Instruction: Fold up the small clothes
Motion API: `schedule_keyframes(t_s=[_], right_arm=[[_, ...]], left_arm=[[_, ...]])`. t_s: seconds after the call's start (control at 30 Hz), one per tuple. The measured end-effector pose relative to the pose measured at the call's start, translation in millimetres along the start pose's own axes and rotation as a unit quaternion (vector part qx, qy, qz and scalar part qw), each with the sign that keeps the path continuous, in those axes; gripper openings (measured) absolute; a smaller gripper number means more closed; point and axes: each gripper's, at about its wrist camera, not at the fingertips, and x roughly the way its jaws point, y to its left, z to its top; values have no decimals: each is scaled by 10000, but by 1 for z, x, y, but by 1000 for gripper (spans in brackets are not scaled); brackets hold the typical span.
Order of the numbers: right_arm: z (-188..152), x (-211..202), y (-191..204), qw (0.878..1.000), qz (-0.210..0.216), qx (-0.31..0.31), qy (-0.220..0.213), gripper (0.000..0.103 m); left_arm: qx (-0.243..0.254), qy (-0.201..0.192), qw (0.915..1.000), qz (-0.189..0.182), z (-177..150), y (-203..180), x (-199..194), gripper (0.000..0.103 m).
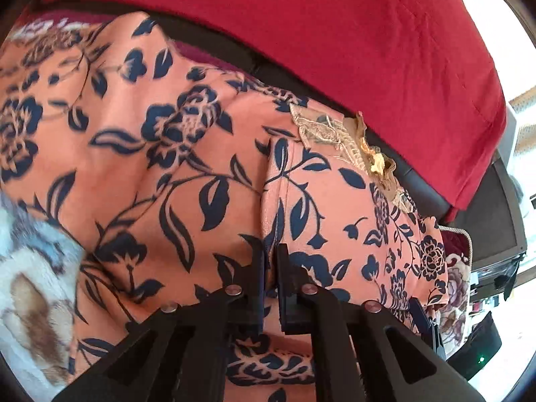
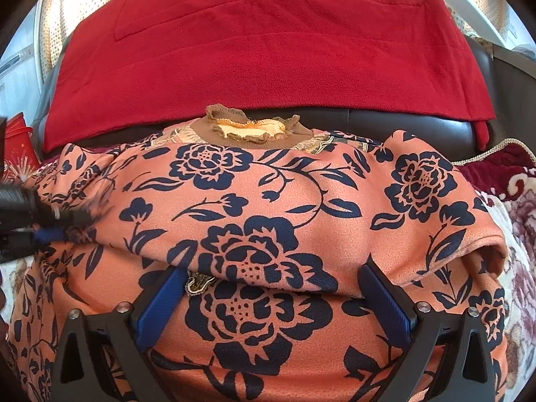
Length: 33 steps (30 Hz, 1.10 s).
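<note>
Two grippers sit over one orange top with navy flowers [image 2: 268, 207], which lies spread on a patterned blanket [image 2: 522, 221] in front of a dark leather backrest draped with a red fleece [image 2: 261, 53]. Its frilled brown collar [image 2: 251, 127] points toward the backrest, and a fold of the top lies doubled over the lower part of the garment.

My left gripper [image 1: 270, 261] has its jaws nearly together, with only a slim gap between the black fingers; the tips press down at a folded edge of the cloth, though I cannot tell whether any fabric is actually caught between them. From the right wrist view that same gripper [image 2: 72, 216] shows at the left side of the top, blurred.

My right gripper [image 2: 274, 278] stands wide, its blue pads [image 2: 164, 305] spread to either side of the folded edge, resting on the cloth and pinching nothing
</note>
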Motion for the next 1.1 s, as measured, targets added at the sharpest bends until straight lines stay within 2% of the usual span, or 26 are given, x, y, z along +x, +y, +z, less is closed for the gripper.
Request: schedule_keyframes(t_s=[0.03,0.13,0.17,0.23,0.27,0.4,0.43,0.5,0.53,0.57,0.63,0.7,0.73,0.83,0.9,0.93,0.97,1.03,1.1], right_arm=[[0,0,-1,10000,13,6,-3,103],[0,-1,-2,10000,47,21,-14,103],[0,-1,-2,10000,53,26,-12,103],[0,-1,-2,10000,56,37,-11,103],[0,-1,-3,10000,58,39,-10,103],[0,-2,-3,10000,65,39,-7,103],[0,-2,-3,10000,60,35,-5,103],[1,-2,-3,10000,47,25,0,103],[1,-2,-3,10000,51,29,-2,103],[1,-2,-3,10000,51,27,1,103],[1,-2,-3,10000,50,26,2,103],[1,-2,-3,10000,43,20,3,103],[1,-2,-3,10000,37,19,3,103],[1,-3,-3,10000,41,21,3,103],[1,-3,-3,10000,53,29,-3,103],[1,-4,-4,10000,70,46,-15,103],[1,-4,-5,9999,93,69,-32,103],[1,-6,-7,9998,156,131,-74,103],[1,-8,-10,9994,256,216,-109,103]], left_arm=[[73,-129,9999,11,2,-3,-7,4],[410,-931,9948,17,9,-24,-49,3],[567,-1165,9915,122,7,-29,-62,1],[829,-1507,9832,609,1,-33,-69,0],[875,-1467,9819,823,-2,-27,-64,0],[308,-474,9921,1117,-14,24,-12,0],[236,-461,9933,1029,-19,31,-8,0],[166,-676,9942,820,-25,35,-17,2],[71,-619,9961,625,-24,35,-21,12],[-29,-536,9978,401,-22,36,-24,37],[-173,-588,9981,53,-19,33,-34,64],[-129,-743,9970,-161,-16,25,-40,66],[-91,-674,9971,-327,-15,22,-40,66],[-89,-385,9983,-438,-8,13,-24,66],[-28,-166,9997,-178,-5,8,-9,48],[2,-81,9999,-90,-5,8,-5,26],[100,-90,9999,3,-4,5,-5,12],[256,-208,9995,7,-5,-5,-5,5],[427,-612,9972,-20,0,-11,-27,4]])
